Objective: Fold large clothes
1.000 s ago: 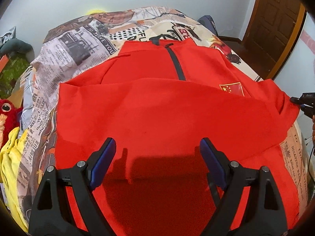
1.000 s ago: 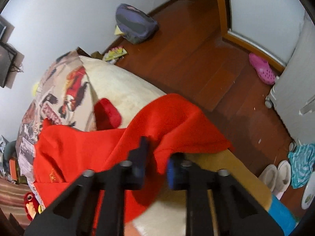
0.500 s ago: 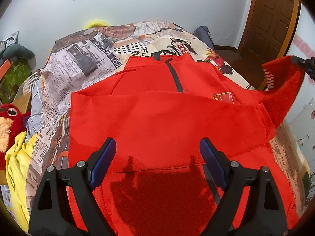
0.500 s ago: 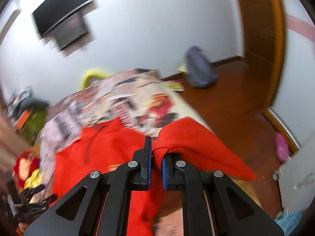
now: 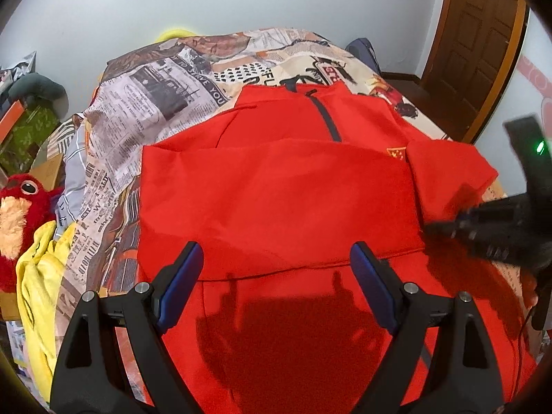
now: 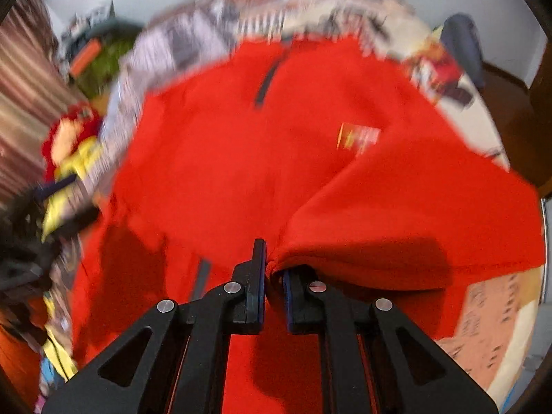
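Note:
A large red zip jacket (image 5: pixel 276 186) lies flat on the bed, collar at the far end, with one sleeve folded across the chest. My left gripper (image 5: pixel 276 276) is open and empty above the lower part of the jacket. My right gripper (image 6: pixel 274 276) is shut on the edge of the other red sleeve (image 6: pixel 414 207) and holds it over the jacket's right side; it also shows blurred in the left wrist view (image 5: pixel 483 220). The jacket (image 6: pixel 224 172) fills the blurred right wrist view.
The bed has a newspaper-print cover (image 5: pixel 155 103). A red plush toy (image 5: pixel 17 214) and yellow cloth (image 5: pixel 38 276) lie at the left edge. A wooden door (image 5: pixel 483 34) stands at the far right, with a dark bag (image 5: pixel 362 51) beside the bed.
My right gripper has swung the sleeve from off the bed's right side up and inward over the jacket. The left gripper has stayed open, lifting back slightly.

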Demonstrator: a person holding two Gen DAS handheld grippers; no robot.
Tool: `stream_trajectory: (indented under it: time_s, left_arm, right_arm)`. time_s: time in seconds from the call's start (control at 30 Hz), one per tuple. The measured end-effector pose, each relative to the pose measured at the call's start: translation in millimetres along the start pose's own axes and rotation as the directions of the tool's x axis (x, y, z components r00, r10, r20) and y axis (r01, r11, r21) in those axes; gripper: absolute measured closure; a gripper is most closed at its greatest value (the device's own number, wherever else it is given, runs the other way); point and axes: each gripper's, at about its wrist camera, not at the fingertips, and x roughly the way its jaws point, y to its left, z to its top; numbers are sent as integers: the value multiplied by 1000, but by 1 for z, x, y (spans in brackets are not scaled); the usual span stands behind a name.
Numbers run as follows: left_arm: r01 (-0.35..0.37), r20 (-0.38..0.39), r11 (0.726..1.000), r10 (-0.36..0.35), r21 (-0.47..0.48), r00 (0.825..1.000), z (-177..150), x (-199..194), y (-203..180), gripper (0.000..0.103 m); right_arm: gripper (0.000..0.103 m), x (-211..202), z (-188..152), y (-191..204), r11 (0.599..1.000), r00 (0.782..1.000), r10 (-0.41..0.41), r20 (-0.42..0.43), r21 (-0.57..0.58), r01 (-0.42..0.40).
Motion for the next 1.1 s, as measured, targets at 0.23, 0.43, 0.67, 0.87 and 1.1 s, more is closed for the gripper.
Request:
stream_trajectory:
  time_s: [0.23,0.43,0.67,0.87,1.1]
  left_arm:
    - [6,-11,999,-6,31,1000,4,0,-16,16]
    - [49,10,993,-50,105,999,24,-7,-61,16]
    - [134,24,960,-145,244,989,58,-8,-148,16]
    - [207,-40,909,-207,363,977,75,18,-233,16]
    - [273,-170,843,-218,463,961,70,75,-309,16]
  right_arm:
    - [72,-28,-23,-16,1000,1000,17,-3,-9,-17]
    - [66,-94,-40,-57,992,977,-99,190,90,83]
    - [51,-147,-70,-102,937,882,-330,335,231,263]
    - [51,-155,-87,-142,898,868,-382,316,351,267]
    - [51,-142,-116,-177,865,887,-385,255,435,250]
